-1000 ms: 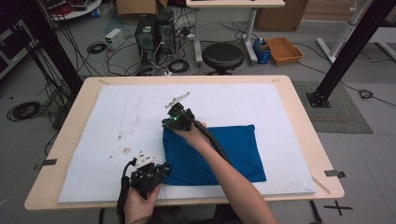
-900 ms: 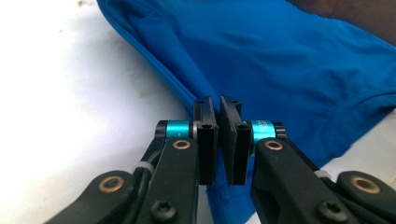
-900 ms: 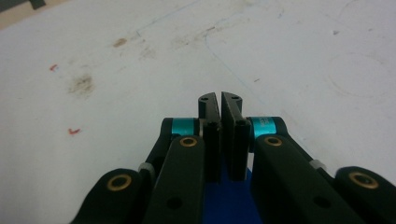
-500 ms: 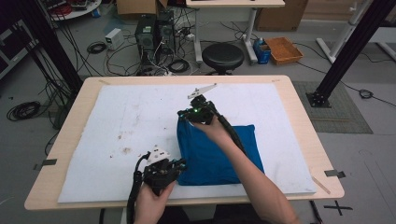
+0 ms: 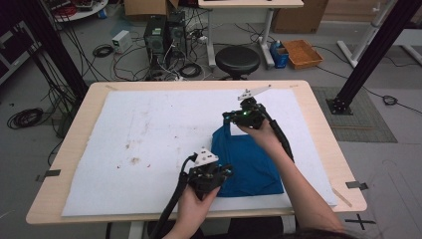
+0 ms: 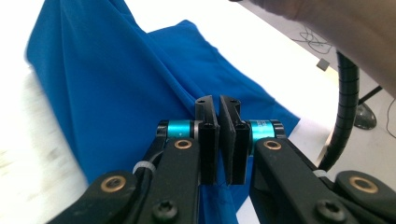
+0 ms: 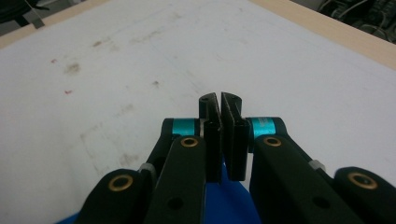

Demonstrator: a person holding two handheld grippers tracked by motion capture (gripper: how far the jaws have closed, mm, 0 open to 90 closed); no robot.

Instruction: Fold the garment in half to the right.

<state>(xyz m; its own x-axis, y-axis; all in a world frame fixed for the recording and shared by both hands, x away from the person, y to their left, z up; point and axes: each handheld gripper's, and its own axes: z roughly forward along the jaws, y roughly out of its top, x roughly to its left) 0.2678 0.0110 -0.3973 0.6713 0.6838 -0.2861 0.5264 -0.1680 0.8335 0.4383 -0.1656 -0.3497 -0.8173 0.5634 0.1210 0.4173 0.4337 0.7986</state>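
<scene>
A blue cloth lies folded on the right half of the white mat. My left gripper is at the cloth's near left corner, and in the left gripper view it is shut on a fold of the cloth, which hangs away in ridges. My right gripper is at the far left corner, lifted off the mat. In the right gripper view it is shut, with a strip of blue cloth pinched low between the jaws.
The mat carries faint brown and red stains on its left half. The wooden table rim frames it. Behind the table stand a black stool, computer cases, cables and a black frame post.
Both grippers have moved to the right and risen, dragging the cloth's left edge along. The cloth's footprint on the mat has become narrower.
</scene>
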